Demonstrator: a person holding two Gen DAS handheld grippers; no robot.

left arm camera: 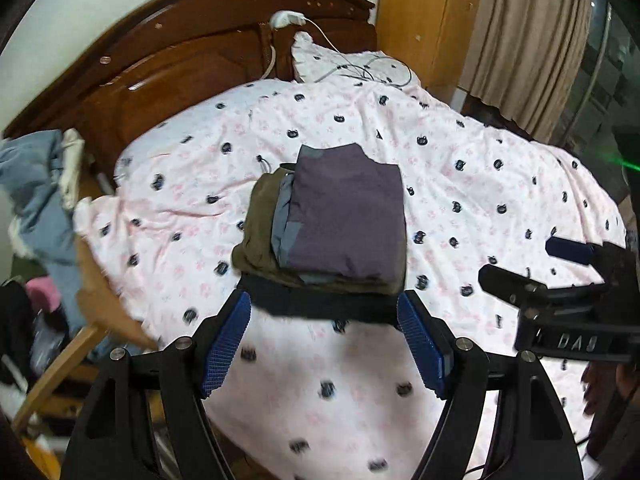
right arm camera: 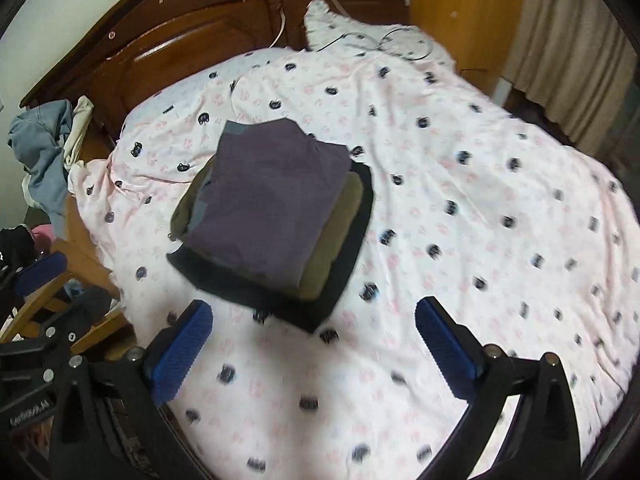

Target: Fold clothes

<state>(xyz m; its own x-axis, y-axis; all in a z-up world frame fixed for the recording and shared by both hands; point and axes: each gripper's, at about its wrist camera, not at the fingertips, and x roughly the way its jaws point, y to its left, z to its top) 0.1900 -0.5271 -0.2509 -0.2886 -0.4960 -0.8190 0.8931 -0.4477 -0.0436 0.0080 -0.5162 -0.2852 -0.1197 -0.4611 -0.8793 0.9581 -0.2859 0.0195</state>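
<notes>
Lying mid-bed on a pink cat-print cotton sheet (left arm camera: 480,184), squarish stack of folded clothes (left arm camera: 340,224), purple knit over olive and black layers, left tongs (left arm camera: 324,348) and right tongs (right arm camera: 316,354) both wide, empty, ridged blue pads, carved wooden headboard (left arm camera: 168,68) behind.

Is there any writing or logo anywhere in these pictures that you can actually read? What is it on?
"DAS": pale letters on the black body of the right gripper, seen in the left wrist view; they appear reversed, so this reading is unsure.
Small pale lettering on the black body of the left gripper, seen in the right wrist view: too blurred to read.
The bedsheet carries only dark cat-face and pink prints, no words.
The folded clothes show no label.
</notes>
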